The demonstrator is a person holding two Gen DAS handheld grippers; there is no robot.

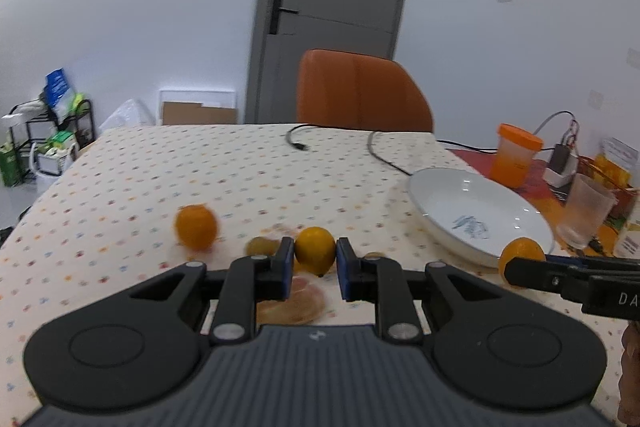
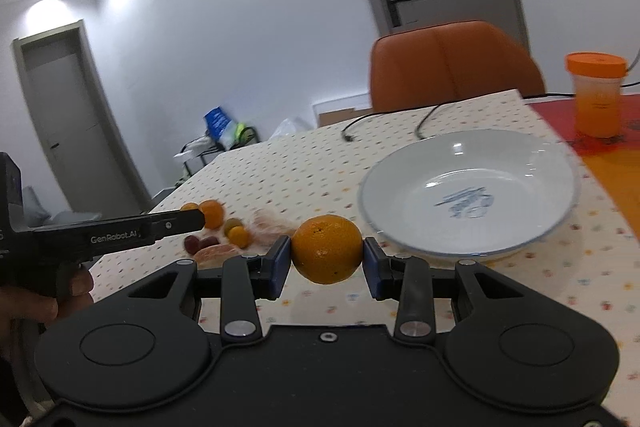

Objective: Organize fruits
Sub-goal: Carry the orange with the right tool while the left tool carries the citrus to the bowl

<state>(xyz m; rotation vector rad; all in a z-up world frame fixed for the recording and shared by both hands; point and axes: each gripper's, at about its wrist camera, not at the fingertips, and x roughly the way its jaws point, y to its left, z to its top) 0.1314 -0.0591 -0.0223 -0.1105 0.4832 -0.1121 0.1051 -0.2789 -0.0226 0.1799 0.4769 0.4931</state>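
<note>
Carrying each fruit over the rim and lowering it before release looks like the way to fill the empty white plate [image 2: 472, 227] without bruising or rolling. Toward the left of the table [image 1: 200, 167], 1 loose orange [image 1: 196, 227] lies among smaller fruits and peeled segments [image 1: 296, 303]. Next, the left hand-held gripper [image 1: 311, 263] has its blue pads narrowly apart around a small yellow-orange fruit [image 1: 315, 255]; both pads seem to touch it, so I judge it gripped, low above the pile. Further right, the right hand-held gripper [image 2: 327, 255] is clamped at a medium width on a larger orange [image 2: 327, 249], held clear of the cloth just beside the plate's near rim.
</note>
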